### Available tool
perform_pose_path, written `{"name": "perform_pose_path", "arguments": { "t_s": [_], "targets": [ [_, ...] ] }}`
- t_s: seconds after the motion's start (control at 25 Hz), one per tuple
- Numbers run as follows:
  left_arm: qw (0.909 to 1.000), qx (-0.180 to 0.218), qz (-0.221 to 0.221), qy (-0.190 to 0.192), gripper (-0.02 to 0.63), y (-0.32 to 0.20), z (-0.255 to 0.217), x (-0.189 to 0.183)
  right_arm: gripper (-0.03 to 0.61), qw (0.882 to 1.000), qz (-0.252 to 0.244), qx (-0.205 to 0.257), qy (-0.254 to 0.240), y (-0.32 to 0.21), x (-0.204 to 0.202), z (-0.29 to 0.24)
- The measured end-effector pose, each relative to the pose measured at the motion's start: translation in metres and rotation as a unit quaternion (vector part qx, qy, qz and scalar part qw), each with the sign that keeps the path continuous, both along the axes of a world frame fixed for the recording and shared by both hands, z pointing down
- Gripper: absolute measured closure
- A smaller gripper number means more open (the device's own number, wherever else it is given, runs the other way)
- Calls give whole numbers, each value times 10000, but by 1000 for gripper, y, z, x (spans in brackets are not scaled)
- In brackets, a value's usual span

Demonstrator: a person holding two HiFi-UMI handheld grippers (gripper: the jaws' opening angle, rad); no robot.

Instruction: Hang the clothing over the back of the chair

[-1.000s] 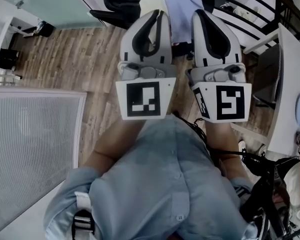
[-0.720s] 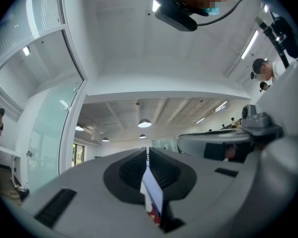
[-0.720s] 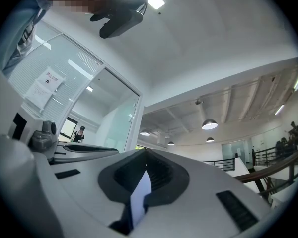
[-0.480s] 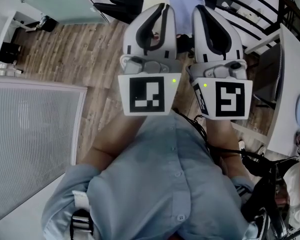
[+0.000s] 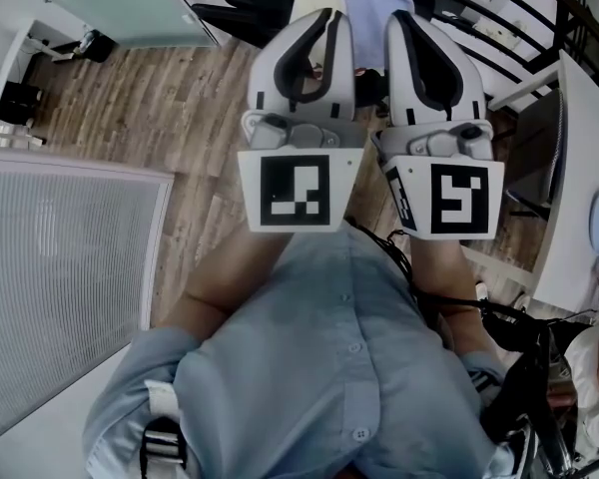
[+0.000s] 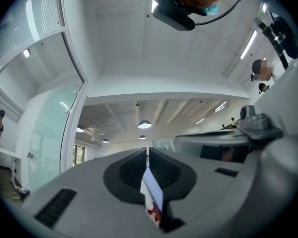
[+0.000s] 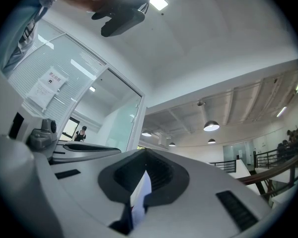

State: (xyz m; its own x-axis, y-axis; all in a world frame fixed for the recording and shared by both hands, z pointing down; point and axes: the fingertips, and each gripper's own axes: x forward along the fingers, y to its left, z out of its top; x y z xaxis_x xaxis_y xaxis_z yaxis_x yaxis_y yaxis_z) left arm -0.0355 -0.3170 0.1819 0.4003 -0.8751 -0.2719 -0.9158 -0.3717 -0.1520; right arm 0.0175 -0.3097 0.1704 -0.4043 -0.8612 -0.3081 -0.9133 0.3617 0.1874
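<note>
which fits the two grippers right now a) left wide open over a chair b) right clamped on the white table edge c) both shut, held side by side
C: left gripper and right gripper sit side by side, each gripper view showing jaws closed together.
</note>
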Motion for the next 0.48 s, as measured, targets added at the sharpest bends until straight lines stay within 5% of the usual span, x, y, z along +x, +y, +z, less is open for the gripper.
{"name": "perform_pose_path", "arguments": {
  "t_s": [0.48],
  "targets": [
    [10000, -22, 42, 31, 591, 2, 3, -6, 568, 10000, 31, -23, 15, 2, -6, 2]
  ]
}}
